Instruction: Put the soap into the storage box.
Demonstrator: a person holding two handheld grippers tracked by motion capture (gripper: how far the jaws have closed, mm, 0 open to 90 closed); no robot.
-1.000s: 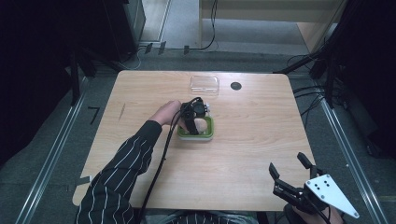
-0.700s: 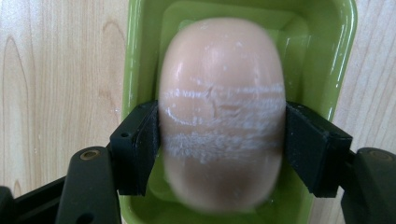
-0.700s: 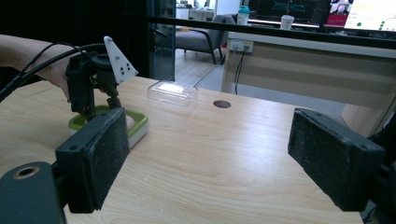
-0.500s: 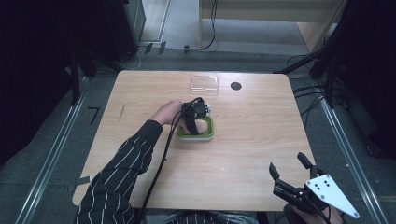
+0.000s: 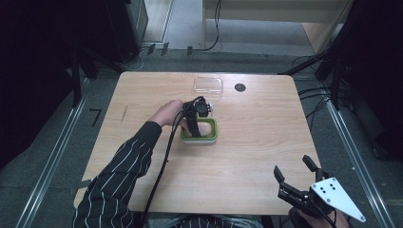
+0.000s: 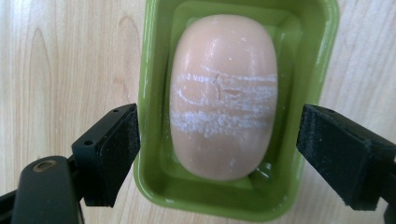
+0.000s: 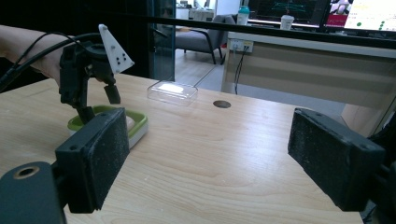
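Note:
A green soap dish (image 6: 154, 70) holds a peach bar of soap (image 6: 223, 93) streaked with white. My left gripper (image 6: 219, 121) hangs right above it, open, with one black pad on each outer side of the dish and not touching it. In the high view the dish (image 5: 211, 137) sits mid-table under that gripper (image 5: 199, 121), held by a hand in a striped sleeve. My right gripper (image 5: 292, 166) is open at the table's near right corner, holding nothing. From the right gripper view (image 7: 210, 140) the dish (image 7: 137, 123) and left gripper (image 7: 86, 79) show at far left.
A clear plastic lid (image 5: 208, 84) lies behind the dish near the table's far edge, beside a dark round hole (image 5: 240, 87) in the tabletop. The wooden table (image 5: 256, 142) has bare room to the right and front. A black cable trails along the left arm.

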